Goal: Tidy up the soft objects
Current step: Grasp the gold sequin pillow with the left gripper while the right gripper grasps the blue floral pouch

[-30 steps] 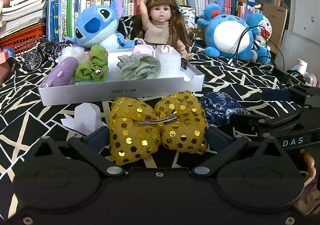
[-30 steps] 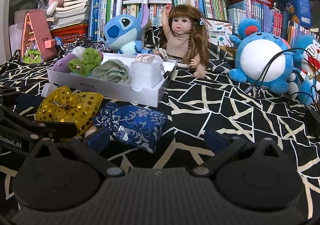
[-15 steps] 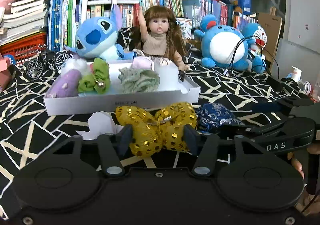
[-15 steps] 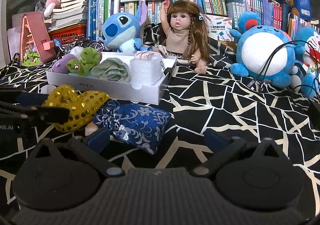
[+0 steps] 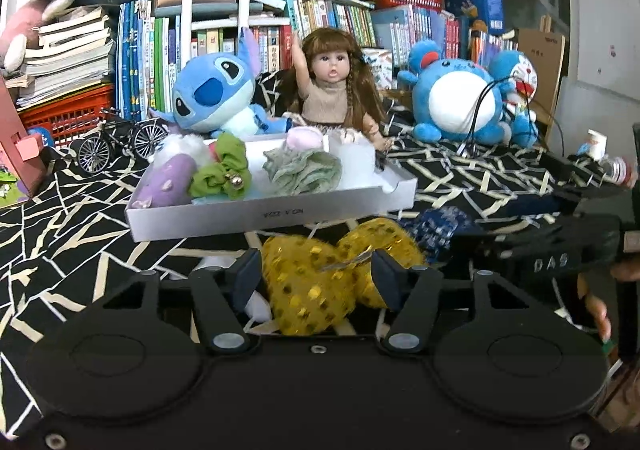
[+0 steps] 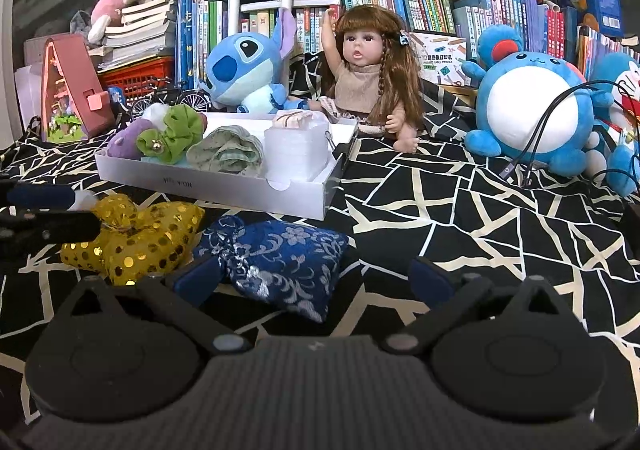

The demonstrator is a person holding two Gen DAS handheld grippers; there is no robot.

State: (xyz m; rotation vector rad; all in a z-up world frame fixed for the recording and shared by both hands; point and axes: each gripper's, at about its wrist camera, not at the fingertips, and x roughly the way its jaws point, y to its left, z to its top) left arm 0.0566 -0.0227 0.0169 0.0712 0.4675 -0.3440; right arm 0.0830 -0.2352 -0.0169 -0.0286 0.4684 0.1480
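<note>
My left tool (image 5: pixel 316 274) is gripping the gold sequinned fabric bow (image 5: pixel 320 282) by its middle, the blue pads pressing in from both sides. The jaws have just been easing a touch wider after clamping down, yet the bow is staying pinched between them, bunched up and tilting. It is sitting just in front of the white shallow cardboard box (image 5: pixel 280 214), on the black cloth with cream crack lines (image 5: pixel 80 218). Something small and white (image 5: pixel 256 306) is peeking out beside the left pad; I cannot tell what it is.

Inside the box, from the left, a purple plush roll (image 5: pixel 168 182), a green fabric scrunchie with a small bell (image 5: pixel 220 174) and a pale green crumpled cloth (image 5: pixel 302 172) are lying side by side.

Moving right, the dark blue embroidered pouch with silver flowers (image 6: pixel 280 262) is lying on the cloth, touching the bow's right lobe. My right tool (image 6: pixel 316 278) is hovering over it with the jaws spread wide, the left pad at the pouch's near corner, the right pad well clear, nothing grasped.

Behind the box, a blue plush alien (image 6: pixel 248 70), a long-haired doll in a beige top (image 6: pixel 368 78) and a round blue-and-white plush (image 6: pixel 532 110) are sitting in a row.
</note>
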